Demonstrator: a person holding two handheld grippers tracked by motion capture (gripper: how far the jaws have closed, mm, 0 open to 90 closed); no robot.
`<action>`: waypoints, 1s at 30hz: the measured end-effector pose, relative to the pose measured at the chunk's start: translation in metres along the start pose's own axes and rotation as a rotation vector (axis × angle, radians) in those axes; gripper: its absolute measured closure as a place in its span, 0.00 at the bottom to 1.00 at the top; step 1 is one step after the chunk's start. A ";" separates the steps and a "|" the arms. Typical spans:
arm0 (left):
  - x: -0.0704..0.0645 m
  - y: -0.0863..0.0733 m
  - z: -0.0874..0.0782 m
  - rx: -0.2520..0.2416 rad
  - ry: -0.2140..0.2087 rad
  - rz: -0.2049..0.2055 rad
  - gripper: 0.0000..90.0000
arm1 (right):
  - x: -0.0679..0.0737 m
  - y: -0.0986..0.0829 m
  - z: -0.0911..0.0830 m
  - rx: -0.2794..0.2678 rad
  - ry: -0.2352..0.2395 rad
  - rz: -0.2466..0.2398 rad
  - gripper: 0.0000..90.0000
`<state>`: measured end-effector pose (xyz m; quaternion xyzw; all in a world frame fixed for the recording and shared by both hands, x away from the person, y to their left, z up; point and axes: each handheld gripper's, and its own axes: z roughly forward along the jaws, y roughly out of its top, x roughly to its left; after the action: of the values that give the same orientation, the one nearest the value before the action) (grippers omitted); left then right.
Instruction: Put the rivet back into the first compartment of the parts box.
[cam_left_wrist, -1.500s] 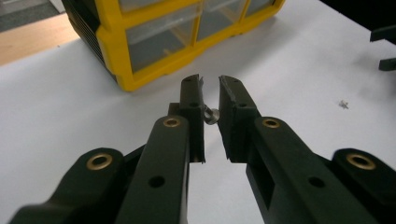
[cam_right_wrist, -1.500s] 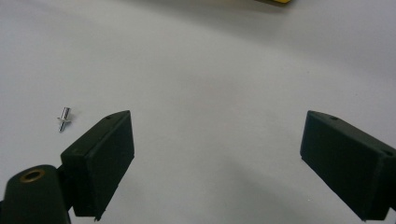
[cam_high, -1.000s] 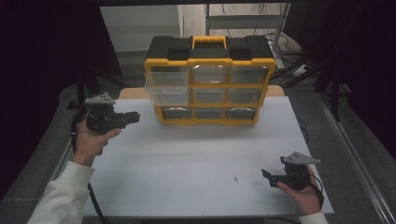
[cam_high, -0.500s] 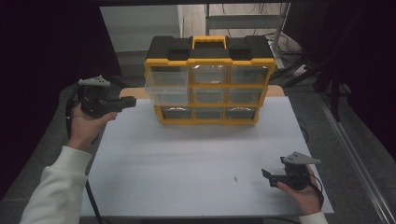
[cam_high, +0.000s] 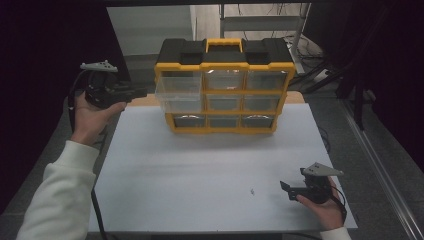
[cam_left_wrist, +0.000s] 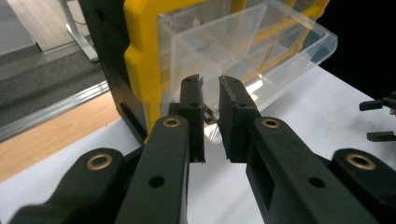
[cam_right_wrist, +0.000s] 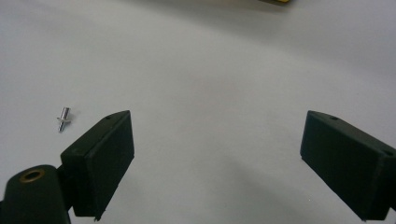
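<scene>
A yellow and black drawer organizer stands at the back of the white board. Its clear top-left drawer is pulled out. My left gripper is held up beside that drawer, level with it. In the left gripper view the left gripper has its jaws nearly together on a small metal rivet, just short of the clear drawer. My right gripper rests at the front right with its jaws wide apart. A second small rivet lies on the board, left of the open right gripper and its rivet.
The organizer's other drawers are pushed in. A strip of wooden tabletop shows left of the organizer, and a metal rail runs along the right side. The right gripper's jaws appear far off in the left gripper view.
My left gripper has risen from just above the board to the level of the pulled-out top-left drawer. The right gripper has stayed where it was.
</scene>
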<state>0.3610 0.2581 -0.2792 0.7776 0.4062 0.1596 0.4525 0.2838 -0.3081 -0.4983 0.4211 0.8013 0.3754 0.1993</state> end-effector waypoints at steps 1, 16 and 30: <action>-0.001 0.003 0.001 -0.002 -0.002 0.002 0.90 | 0.000 0.000 0.000 -0.001 -0.001 -0.002 0.11; -0.012 0.036 0.030 0.004 -0.013 0.018 0.90 | -0.001 0.000 0.000 0.001 0.000 0.002 0.12; -0.018 0.036 0.044 -0.039 -0.018 0.007 0.40 | -0.002 0.000 -0.001 -0.003 0.002 0.002 0.12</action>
<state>0.3937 0.2096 -0.2709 0.7715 0.3962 0.1621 0.4706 0.2840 -0.3099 -0.4982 0.4213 0.8005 0.3772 0.1985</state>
